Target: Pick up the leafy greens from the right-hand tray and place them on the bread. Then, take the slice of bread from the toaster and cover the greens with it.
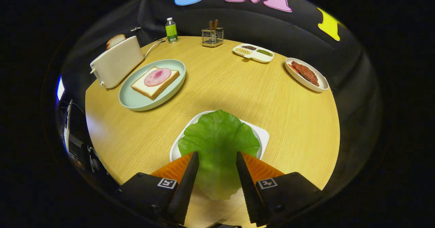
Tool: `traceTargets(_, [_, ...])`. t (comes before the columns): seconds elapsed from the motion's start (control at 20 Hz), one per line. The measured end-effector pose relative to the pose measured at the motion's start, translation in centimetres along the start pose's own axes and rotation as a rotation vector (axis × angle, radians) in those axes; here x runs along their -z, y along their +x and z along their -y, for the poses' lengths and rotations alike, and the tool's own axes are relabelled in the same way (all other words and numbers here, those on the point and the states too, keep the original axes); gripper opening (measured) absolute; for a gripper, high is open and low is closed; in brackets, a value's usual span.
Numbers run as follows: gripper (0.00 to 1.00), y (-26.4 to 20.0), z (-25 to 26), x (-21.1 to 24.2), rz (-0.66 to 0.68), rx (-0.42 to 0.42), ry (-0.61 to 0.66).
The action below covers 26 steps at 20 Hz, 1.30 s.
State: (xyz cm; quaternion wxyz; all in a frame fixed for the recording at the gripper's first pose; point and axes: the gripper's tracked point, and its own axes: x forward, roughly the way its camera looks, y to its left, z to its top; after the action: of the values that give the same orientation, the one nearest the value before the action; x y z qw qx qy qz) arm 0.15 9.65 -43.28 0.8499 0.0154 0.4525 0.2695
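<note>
A big green lettuce leaf [219, 136] lies over a white tray [263, 136] just ahead of me, and its near end reaches back between my fingers. My gripper [217, 155] stands open, one finger on each side of the leaf's middle, with a wide gap between them. Beyond and to the left, a slice of bread [154, 85] topped with a round of pink ham rests on a pale green plate [136, 100]. Behind that plate stands a white toaster [117, 65] with a bread slice [115, 40] sticking up from its slot.
At the round wooden table's far edge stand a green bottle [171, 30] and a wire utensil rack [212, 37]. A divided white dish [253, 52] of grains and an oval plate with meat [306, 74] sit far right.
</note>
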Motion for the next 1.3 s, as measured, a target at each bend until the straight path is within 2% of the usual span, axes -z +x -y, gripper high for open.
traceTargets(0.15, [0.71, 1.0, 0.2, 0.5, -0.033, -0.009, 0.006])
traceTargets(0.2, [0.67, 1.2, 0.3, 0.3, -0.028, -0.007, 0.004])
traceTargets(0.3, [0.67, 1.0, 0.2, 0.3, -0.034, -0.008, 0.005])
traceTargets(0.35, [0.64, 1.0, 0.1, 0.6, -0.039, -0.009, 0.0])
traceTargets(0.45, [0.48, 1.2, -0.5, 0.6, -0.039, -0.013, -0.015])
traceTargets(0.5, [0.27, 1.3, -0.7, 0.7, -0.037, -0.011, -0.023])
traceTargets(0.55, [0.16, 1.2, -0.6, 0.7, -0.032, -0.013, -0.028])
traceTargets(0.65, [0.08, 1.0, -0.8, 0.7, -0.04, -0.021, -0.004])
traceTargets(0.95, [0.08, -1.5, -0.3, -1.7, 0.049, 0.0, 0.052])
traceTargets(1.3, [0.08, -6.3, -3.3, -7.3, 0.174, 0.0, 0.011])
